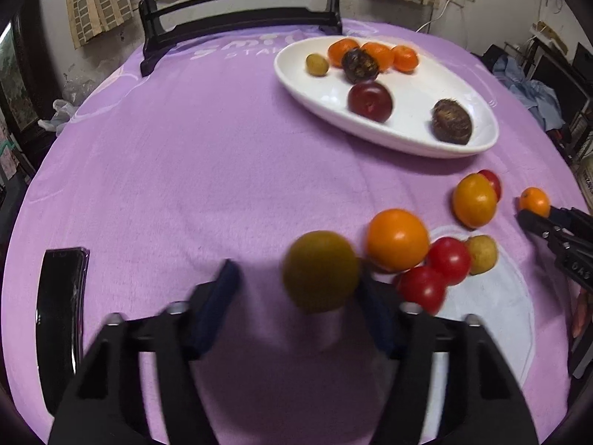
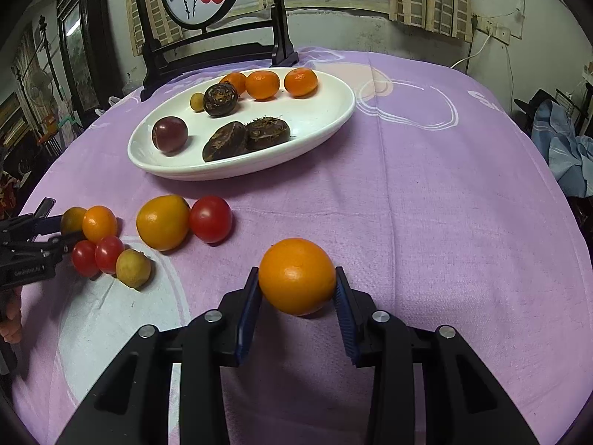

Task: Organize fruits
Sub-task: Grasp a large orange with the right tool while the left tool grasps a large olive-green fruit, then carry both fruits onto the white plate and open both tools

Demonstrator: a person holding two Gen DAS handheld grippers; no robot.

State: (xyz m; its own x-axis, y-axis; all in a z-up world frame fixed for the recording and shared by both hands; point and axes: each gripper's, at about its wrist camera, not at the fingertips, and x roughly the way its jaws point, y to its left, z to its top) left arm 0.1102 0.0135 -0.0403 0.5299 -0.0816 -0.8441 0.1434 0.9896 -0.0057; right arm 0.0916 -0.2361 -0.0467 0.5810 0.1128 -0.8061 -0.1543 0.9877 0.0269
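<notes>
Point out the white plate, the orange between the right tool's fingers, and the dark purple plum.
white plate (image 2: 333, 118), right wrist view, bare right rim.
orange (image 2: 296, 276), right wrist view, centre.
dark purple plum (image 2: 169, 134), right wrist view, centre.

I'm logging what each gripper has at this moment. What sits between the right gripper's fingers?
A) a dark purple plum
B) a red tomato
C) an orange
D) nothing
C: in the right wrist view the orange sits between the right gripper, both blue pads touching its sides, while the tomatoes lie on the cloth and the plum is on the white plate.
</notes>
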